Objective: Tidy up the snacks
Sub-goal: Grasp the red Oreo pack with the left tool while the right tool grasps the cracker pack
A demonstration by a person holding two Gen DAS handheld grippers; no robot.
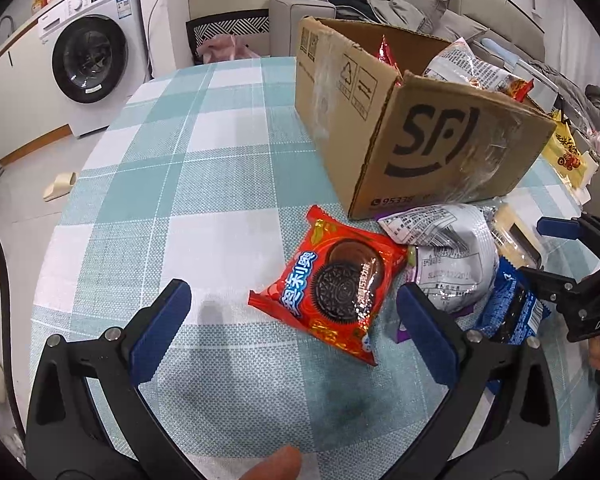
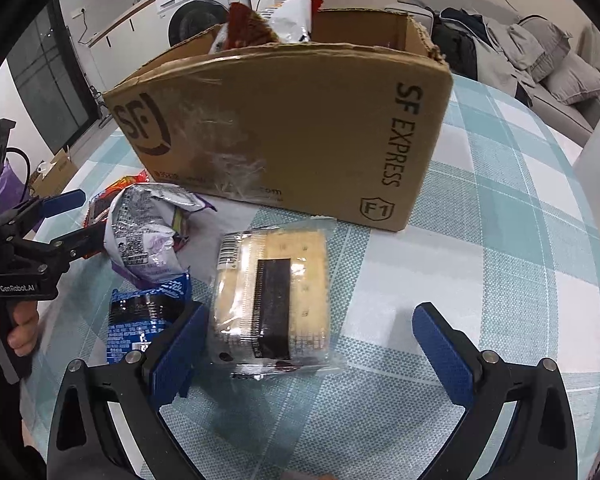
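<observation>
Left wrist: left gripper [image 1: 292,320] spread wide, empty, above the table [image 1: 204,168]; red Oreo pack [image 1: 332,284] lies just ahead, near the cardboard box [image 1: 400,120]. Right wrist: right gripper [image 2: 308,336] spread, empty, clear-wrapped cracker pack [image 2: 276,300] lying between its fingertips, blue pack [image 2: 148,316] just left.

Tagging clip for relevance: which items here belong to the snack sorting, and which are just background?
Job: box, red Oreo pack, silver bag, blue pack, clear cracker pack, left gripper, right gripper.
Background: washer, sofa, slipper.
</observation>
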